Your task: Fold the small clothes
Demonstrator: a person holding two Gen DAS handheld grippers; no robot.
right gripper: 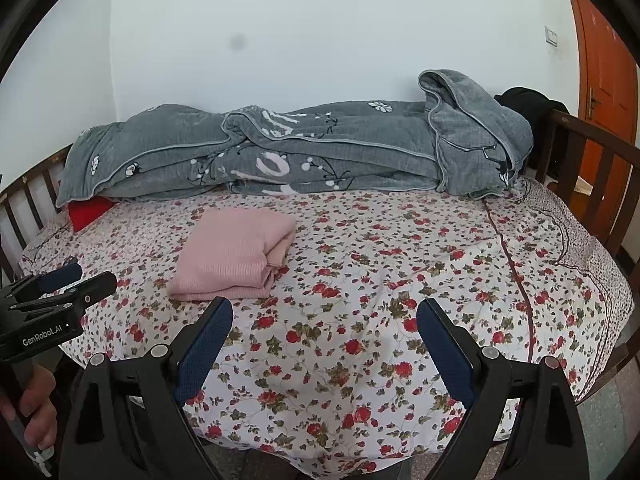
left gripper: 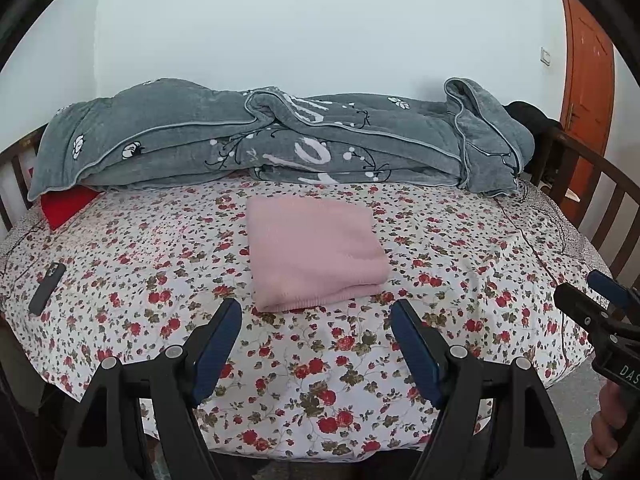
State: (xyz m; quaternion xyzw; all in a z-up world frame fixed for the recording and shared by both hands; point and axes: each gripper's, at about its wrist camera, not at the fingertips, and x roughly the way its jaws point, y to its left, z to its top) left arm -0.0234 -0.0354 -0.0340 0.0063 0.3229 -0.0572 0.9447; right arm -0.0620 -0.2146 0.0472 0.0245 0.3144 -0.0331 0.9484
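Note:
A pink knit garment (left gripper: 314, 252) lies folded into a neat rectangle on the floral bedsheet (left gripper: 320, 380). It also shows in the right wrist view (right gripper: 234, 254), left of centre. My left gripper (left gripper: 316, 312) is open and empty, just in front of the garment's near edge. My right gripper (right gripper: 325, 314) is open and empty, over bare sheet to the right of the garment. Each gripper shows at the side of the other's view: the right one (left gripper: 592, 290) and the left one (right gripper: 88, 278).
A rumpled grey blanket (left gripper: 280, 140) runs along the wall at the back of the bed. A red cushion (left gripper: 66, 204) pokes out under its left end. A dark phone (left gripper: 47, 289) lies on the sheet at left. Wooden rails (right gripper: 592, 168) bound the bed's ends. An orange door (right gripper: 608, 80) stands at right.

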